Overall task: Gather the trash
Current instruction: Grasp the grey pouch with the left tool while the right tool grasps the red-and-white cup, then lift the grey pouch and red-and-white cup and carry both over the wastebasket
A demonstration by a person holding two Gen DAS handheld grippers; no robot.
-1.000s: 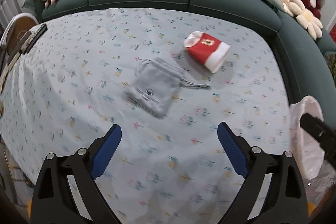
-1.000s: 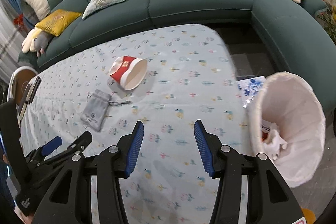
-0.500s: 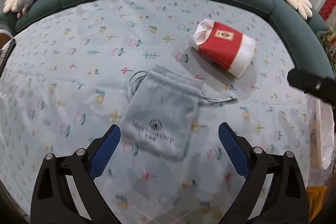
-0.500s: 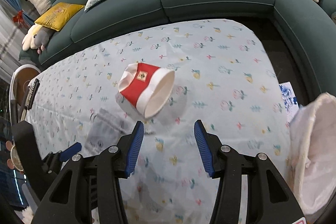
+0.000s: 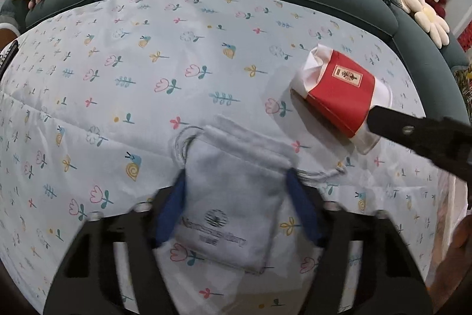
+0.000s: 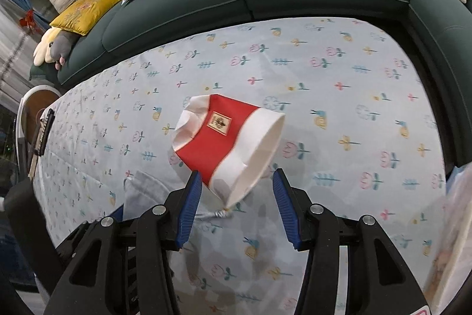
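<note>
Left wrist view: your left gripper [image 5: 236, 205], jaws just closing, straddles the grey drawstring pouch [image 5: 233, 197] near the tablecloth's [image 5: 147, 78] near edge. Your right gripper [image 6: 237, 208], parted, holds nothing, its blue pads flanking the red-and-white paper cup [image 6: 227, 143] lying beside the pouch.
</note>
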